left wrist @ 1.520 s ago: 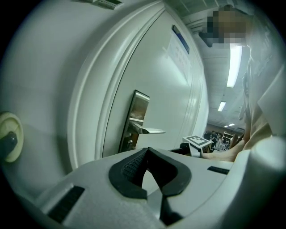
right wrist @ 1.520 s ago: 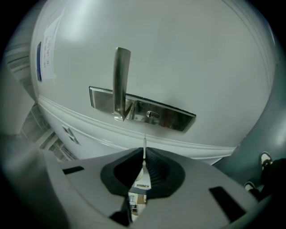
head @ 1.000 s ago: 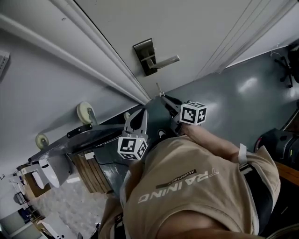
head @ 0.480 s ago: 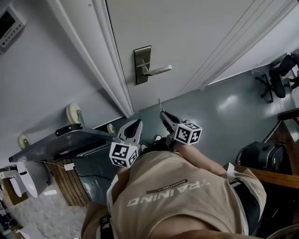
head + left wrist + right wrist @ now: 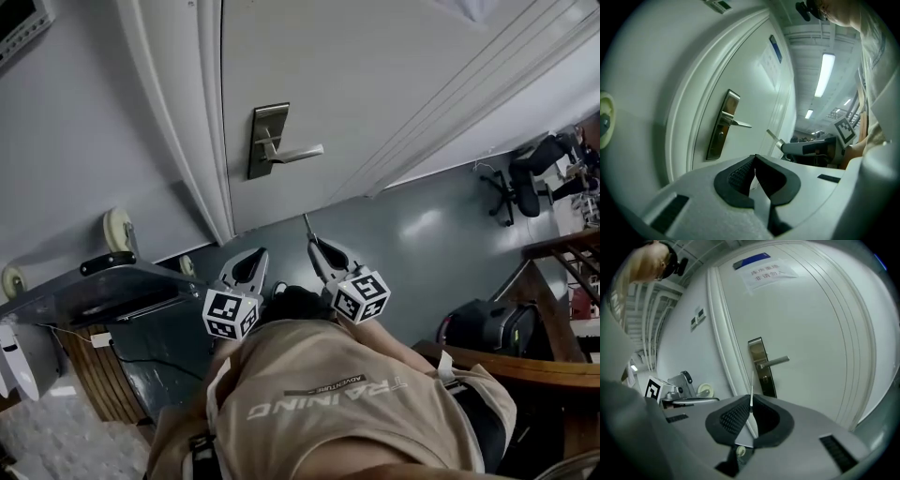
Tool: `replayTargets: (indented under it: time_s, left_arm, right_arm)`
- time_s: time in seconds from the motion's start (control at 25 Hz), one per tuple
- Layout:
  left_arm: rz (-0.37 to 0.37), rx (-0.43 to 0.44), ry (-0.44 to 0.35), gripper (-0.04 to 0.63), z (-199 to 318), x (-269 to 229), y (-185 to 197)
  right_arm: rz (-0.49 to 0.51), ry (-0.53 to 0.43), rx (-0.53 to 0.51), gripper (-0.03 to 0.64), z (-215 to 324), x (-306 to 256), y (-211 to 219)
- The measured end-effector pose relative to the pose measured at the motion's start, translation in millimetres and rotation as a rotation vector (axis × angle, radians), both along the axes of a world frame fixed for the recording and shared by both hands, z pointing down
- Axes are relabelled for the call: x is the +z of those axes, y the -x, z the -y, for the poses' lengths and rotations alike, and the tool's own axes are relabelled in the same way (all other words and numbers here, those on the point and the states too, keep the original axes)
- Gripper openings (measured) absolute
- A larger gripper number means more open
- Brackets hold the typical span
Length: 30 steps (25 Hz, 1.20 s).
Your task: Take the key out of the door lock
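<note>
Key: the thin, flat silver metal key (image 5: 751, 383) is out of the lock. Its blade pokes forward from the right gripper's tips, well apart from the door.
Right gripper: the right gripper (image 5: 751, 402) has its black ribbed pads pinched on the key's near end, with the blade edge-on between them.
Left gripper: the left gripper (image 5: 754, 160) has its jaws pressed together with nothing between them. It hangs just left of the right one and points at the door.
Lock: the tall brushed-metal lock plate with a lever handle (image 5: 266, 142) sits on the far white panelled door (image 5: 394, 66). The keyhole under the lever shows no key.
Step in hand: the pull-out looks done. What remains is to carry the key clear.
Doing it well: keep the pinch firm and steady and draw straight back toward the body. Keep the blade tip away from the lever and the door frame. Leave the left gripper idle, clear of the blade.
Risk: the hold covers only a short part of the key, so it may pivot or slip.
</note>
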State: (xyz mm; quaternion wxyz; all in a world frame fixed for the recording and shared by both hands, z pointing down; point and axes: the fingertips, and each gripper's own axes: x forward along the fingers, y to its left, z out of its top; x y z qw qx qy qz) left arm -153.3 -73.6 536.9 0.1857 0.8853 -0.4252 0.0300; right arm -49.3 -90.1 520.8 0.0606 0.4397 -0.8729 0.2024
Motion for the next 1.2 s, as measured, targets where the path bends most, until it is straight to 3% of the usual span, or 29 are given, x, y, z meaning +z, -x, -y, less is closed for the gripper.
replayTargets:
  time_s: [0.12,0.28,0.6,0.88,1.2]
  left_arm:
    - [-0.008,0.006,0.005,0.009,2,3,-7]
    - [-0.03,-0.003,0.004,0.009,6,0,-16]
    - [-0.02,-0.01,-0.049,0.009,5,-31,-9]
    - [-0.022,-0.047,-0.025,0.009,11,-24,8]
    - [-0.019,-0.008,-0.07,0.009,16,-36,0]
  right_arm:
    - [-0.078,-0.069,-0.02,0.018,-2,-9,-6]
    - [-0.107,-0.095,-0.049,0.018,-1,-12,-8]
    - [-0.047,-0.173,-0.11,0.018,13,-49,22]
    - [-0.056,-0.234,-0.105,0.018,9,-59,27]
    - [-0.029,-0.193,-0.038,0.018,-11,-54,7]
